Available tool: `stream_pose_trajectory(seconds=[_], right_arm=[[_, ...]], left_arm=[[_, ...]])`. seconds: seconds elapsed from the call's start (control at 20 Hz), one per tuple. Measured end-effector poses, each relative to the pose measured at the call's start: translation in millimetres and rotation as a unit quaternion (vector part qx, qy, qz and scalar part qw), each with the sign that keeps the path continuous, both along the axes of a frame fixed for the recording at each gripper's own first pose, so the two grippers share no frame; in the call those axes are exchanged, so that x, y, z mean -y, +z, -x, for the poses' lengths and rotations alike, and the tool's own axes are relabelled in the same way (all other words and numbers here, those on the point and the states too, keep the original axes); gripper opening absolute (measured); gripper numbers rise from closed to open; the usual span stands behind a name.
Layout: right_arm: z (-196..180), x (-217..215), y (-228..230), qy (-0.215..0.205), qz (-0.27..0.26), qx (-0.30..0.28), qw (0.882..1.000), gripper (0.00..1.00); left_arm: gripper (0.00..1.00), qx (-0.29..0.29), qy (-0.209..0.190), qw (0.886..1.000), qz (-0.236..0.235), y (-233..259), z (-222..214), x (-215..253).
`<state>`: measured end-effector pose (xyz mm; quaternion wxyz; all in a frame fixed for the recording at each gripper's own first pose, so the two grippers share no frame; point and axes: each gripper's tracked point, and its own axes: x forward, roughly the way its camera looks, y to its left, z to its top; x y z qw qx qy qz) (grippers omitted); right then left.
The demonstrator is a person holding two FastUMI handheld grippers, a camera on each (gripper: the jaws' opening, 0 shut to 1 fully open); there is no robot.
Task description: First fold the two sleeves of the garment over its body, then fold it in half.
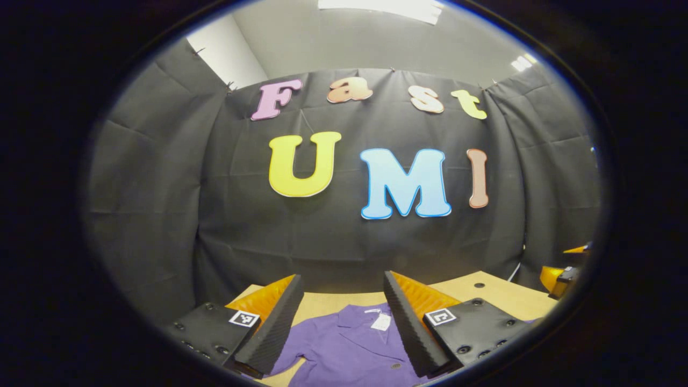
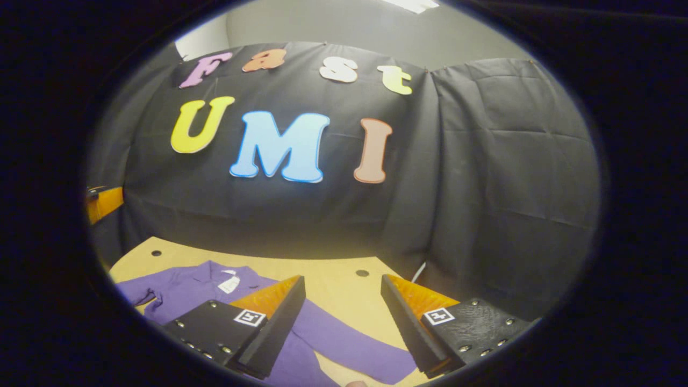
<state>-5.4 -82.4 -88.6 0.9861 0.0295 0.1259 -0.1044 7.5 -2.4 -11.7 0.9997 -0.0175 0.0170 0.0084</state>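
Purple shirt (image 1: 349, 346): lies flat on the wooden table (image 1: 500, 293), collar with its white tag (image 1: 381, 321) toward 12 o'clock.
Right sleeve (image 2: 349, 344): spread out toward 5 o'clock in the right gripper view, not folded.
Left gripper (image 1: 344, 322): released, fingers wide apart above the collar, holding nothing.
Right gripper (image 2: 344, 322): released, above the sleeve and bare table, holding nothing.

Both views are taken from low above the desk (image 1: 500, 293), facing the black cloth wall (image 2: 301, 215). The left gripper view is aimed over the purple garment's (image 1: 349, 344) collar; the right gripper view sits further right, over its sleeve. Garment, desk and wall are shared.
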Motion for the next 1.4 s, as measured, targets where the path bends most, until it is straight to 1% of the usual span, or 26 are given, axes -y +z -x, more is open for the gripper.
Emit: stream_pose_trajectory(seconds=[0.1,0.2,0.3,0.5,0.75,0.85,1.0,1.25,1.4], right_arm=[[3.2,15.3,-25.0,-0.025,-0.020,-0.036,0.999,0.91],[6.4,32.3,-56.3,-0.055,-0.041,-0.077,0.995,0.91],[17.4,48.7,-82.7,-0.077,-0.057,-0.114,0.989,0.92],[30.0,67.5,-130.8,-0.111,-0.092,-0.176,0.974,0.92],[49.5,81.7,-191.0,-0.146,-0.136,-0.246,0.948,0.92],[52.3,84.4,-212.0,-0.151,-0.156,-0.269,0.938,0.92],[63.9,88.7,-238.0,-0.171,-0.175,-0.306,0.920,0.92],[76.1,105.1,-270.1,-0.205,-0.200,-0.343,0.894,0.93],[79.1,108.1,-285.7,-0.209,-0.216,-0.358,0.884,0.93]], left_arm=[[0.94,0.001,-0.002,1.000,0.000,0.6,-2.6,2.8],[0.94,0.000,-0.003,1.000,-0.002,-0.3,-2.7,3.3],[0.94,-0.002,-0.002,1.000,-0.003,-1.5,-3.6,2.4],[0.94,-0.010,0.004,1.000,-0.004,-7.2,-4.0,0.5],[0.94,-0.016,0.010,1.000,-0.008,-9.9,-2.7,1.4],[0.94,-0.018,0.010,1.000,-0.009,-11.2,-2.2,2.2],[0.94,-0.023,0.006,1.000,-0.009,-14.8,-2.0,6.1],[0.94,-0.031,0.001,0.999,-0.010,-19.5,-0.5,13.3],[0.94,-0.033,-0.005,0.999,-0.007,-18.9,0.5,21.1]])
